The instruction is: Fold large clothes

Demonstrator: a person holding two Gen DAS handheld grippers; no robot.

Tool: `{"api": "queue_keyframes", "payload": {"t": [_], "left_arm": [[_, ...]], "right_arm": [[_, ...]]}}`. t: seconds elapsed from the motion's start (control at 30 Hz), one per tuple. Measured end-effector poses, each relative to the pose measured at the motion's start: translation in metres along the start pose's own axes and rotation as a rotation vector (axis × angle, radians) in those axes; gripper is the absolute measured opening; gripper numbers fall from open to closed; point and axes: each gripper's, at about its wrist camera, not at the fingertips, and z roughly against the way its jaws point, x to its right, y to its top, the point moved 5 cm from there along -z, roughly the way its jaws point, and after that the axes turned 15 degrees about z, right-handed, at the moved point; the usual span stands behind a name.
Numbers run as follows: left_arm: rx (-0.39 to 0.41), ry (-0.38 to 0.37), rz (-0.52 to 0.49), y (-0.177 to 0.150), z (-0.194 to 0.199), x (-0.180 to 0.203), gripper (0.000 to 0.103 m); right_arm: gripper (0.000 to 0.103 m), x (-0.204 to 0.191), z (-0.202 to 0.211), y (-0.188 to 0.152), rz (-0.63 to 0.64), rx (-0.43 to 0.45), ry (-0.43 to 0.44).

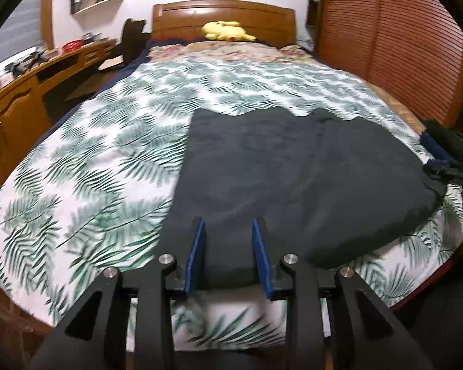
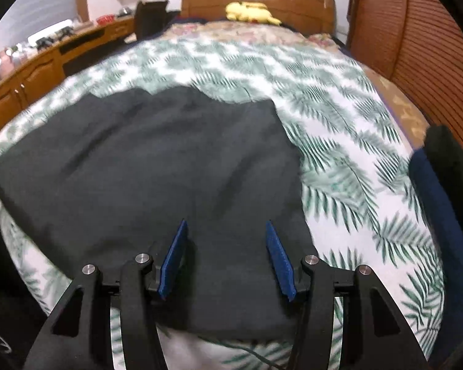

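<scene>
**Both grippers poised at the near hem of a dark garment**

A dark grey garment [image 1: 293, 178] lies spread flat on the bed's leaf-print cover [image 1: 92, 169], its near edge close to the foot of the bed. The left gripper [image 1: 228, 256] hangs over that near edge with its blue fingers [image 1: 196, 256] partly apart and nothing clamped between them. The right gripper [image 2: 225, 259] stands wider, also empty, over the same hem further right.

This looks like the start of a fold: each gripper probably needs to drop, pinch a near corner and carry it toward the headboard [image 1: 222, 15].

The garment's far edge is wavy, so the fold may land uneven. Beyond it the cover is bare up to a yellow plush toy [image 1: 225, 30]. Dark clothes [image 2: 440, 185] are heaped at the bed's right side, near the right gripper.
</scene>
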Motion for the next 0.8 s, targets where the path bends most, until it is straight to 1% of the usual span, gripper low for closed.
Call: {"api": "queue_keyframes", "payload": {"t": [0.13, 0.23, 0.37, 0.5, 0.6, 0.67, 0.73, 0.8], "left_arm": [[-0.011, 0.032, 0.039, -0.004, 0.001, -0.02, 0.034], [-0.027, 0.053, 0.037, -0.009, -0.001, -0.025, 0.035], [-0.055, 0.12, 0.026, -0.015, -0.013, -0.031, 0.036], [-0.088, 0.119, 0.036, -0.023, -0.023, -0.038, 0.039], [-0.095, 0.114, 0.046, -0.026, -0.026, -0.041, 0.042], [-0.09, 0.105, 0.059, -0.027, -0.026, -0.044, 0.043], [-0.088, 0.099, 0.073, -0.028, -0.025, -0.046, 0.044], [-0.086, 0.093, 0.084, -0.03, -0.024, -0.047, 0.044]], "right_arm": [[0.054, -0.022, -0.004, 0.033, 0.0, 0.069, 0.083], [0.054, -0.047, -0.015, 0.051, 0.043, 0.084, 0.121], [0.054, -0.08, -0.026, 0.064, 0.1, 0.093, 0.172], [0.054, -0.111, -0.036, 0.068, 0.147, 0.094, 0.232], [0.054, -0.129, -0.042, 0.068, 0.177, 0.086, 0.25], [0.059, -0.135, -0.042, 0.067, 0.186, 0.09, 0.262], [0.066, -0.137, -0.042, 0.065, 0.19, 0.093, 0.268], [0.069, -0.135, -0.042, 0.061, 0.188, 0.094, 0.267]]}}
